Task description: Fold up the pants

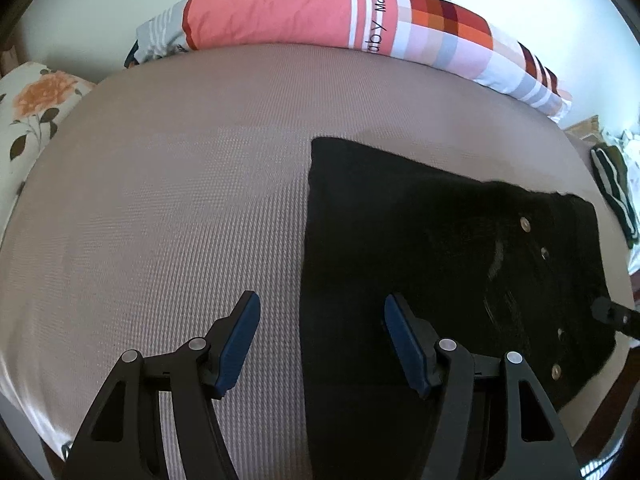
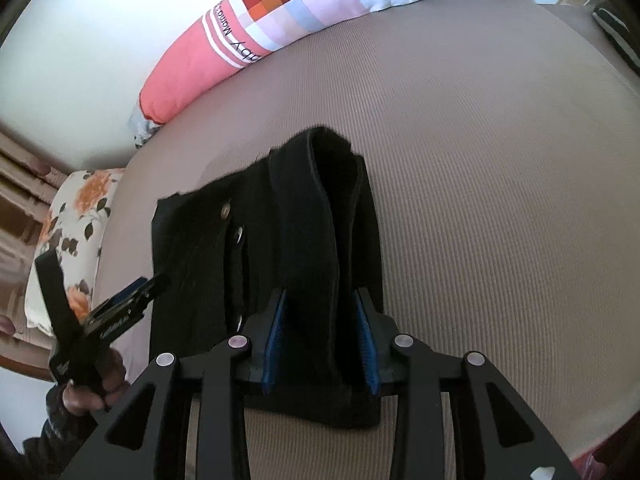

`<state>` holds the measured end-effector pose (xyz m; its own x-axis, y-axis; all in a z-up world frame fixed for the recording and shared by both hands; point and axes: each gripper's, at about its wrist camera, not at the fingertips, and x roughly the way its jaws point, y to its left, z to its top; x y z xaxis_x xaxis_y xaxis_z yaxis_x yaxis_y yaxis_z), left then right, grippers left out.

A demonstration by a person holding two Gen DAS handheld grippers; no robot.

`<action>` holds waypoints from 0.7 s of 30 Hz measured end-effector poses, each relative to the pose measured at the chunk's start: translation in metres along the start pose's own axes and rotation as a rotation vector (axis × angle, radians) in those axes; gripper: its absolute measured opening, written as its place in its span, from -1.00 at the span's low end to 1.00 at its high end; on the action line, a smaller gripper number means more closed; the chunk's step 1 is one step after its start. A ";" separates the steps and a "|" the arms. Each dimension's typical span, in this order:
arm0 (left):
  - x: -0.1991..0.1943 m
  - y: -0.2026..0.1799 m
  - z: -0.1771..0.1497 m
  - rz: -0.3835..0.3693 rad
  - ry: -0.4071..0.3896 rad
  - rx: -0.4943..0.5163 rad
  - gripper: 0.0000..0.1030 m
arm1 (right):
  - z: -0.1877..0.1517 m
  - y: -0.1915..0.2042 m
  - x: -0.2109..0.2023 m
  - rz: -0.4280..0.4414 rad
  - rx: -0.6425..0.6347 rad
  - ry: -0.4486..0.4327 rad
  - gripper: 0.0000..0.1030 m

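Black pants [image 1: 440, 248] lie folded on the tan bed, metal buttons showing near their right end. My left gripper [image 1: 322, 312] is open, its jaws straddling the pants' left folded edge, holding nothing. In the right wrist view the pants [image 2: 200, 248] have their waistband end raised. My right gripper [image 2: 322, 304] is shut on that thick black waistband fold [image 2: 316, 220], which stands up between the blue pads [image 2: 276, 340]. The left gripper [image 2: 132, 296] shows at the left of the right wrist view, held by a hand.
The tan textured bed cover [image 1: 180, 208] spreads to the left. A long pink and checked bolster [image 1: 320, 12] lies along the white wall. A floral pillow [image 1: 36, 112] sits at the far left. A dark striped garment [image 1: 612, 188] lies at the right edge.
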<state>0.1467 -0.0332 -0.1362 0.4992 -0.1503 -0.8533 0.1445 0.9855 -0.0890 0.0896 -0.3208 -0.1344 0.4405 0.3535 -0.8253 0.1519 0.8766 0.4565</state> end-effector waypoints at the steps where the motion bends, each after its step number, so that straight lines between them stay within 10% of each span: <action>1: -0.001 -0.001 -0.002 -0.007 0.004 0.003 0.27 | -0.004 0.000 -0.003 0.000 0.002 0.003 -0.40; 8: -0.006 -0.008 -0.020 -0.013 0.021 0.039 0.27 | -0.023 0.002 -0.017 -0.004 -0.019 0.005 -0.85; 21: -0.004 -0.012 -0.036 -0.003 0.023 0.070 0.40 | -0.034 -0.012 -0.003 -0.066 0.001 0.035 -0.85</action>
<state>0.1121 -0.0419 -0.1504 0.4788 -0.1506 -0.8649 0.2060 0.9769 -0.0561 0.0562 -0.3207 -0.1490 0.3985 0.3057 -0.8647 0.1805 0.8982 0.4008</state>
